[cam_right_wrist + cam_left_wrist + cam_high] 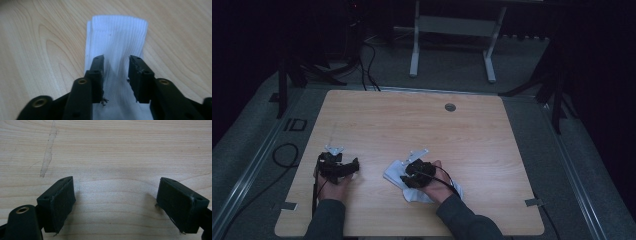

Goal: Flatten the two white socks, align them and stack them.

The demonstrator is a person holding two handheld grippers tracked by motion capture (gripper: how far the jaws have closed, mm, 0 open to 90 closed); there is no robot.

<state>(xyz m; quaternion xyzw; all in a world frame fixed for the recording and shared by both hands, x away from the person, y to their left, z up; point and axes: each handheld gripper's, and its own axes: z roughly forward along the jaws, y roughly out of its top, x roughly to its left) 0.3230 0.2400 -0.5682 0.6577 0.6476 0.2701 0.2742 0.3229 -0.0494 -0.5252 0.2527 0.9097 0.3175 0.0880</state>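
Hand-held grippers are seen in the high view near the desk's (412, 120) near edge, each held in one hand. The left hand-held gripper (343, 167) is held over bare wood at the near left of the desk, well apart from the cloth. The right hand-held gripper (411, 175) is placed on a white sock (393, 172), which lies crumpled just right of the desk's middle line; part of the sock is covered by the right hand (432, 182). A round grommet (450, 107) is set in the desk near its far edge. On the floor at the left, the marking "ID" (295, 124) can be read.

In the left gripper view, the left hand-held gripper (116, 195) is shown with its jaws spread wide, with only bare wood grain between them. A pale scuff (48, 152) is marked on the wood beyond the left jaw.

In the right gripper view, the right hand-held gripper (115, 72) is shown part-way open, its jaws set down on the sock (117, 37) with a strip of ribbed fabric lying between them, not pinched. The sock's long axis is run straight away from the camera, and its folded cuff end is pointed away from the jaws. Whether the pads are touching the fabric cannot be told.
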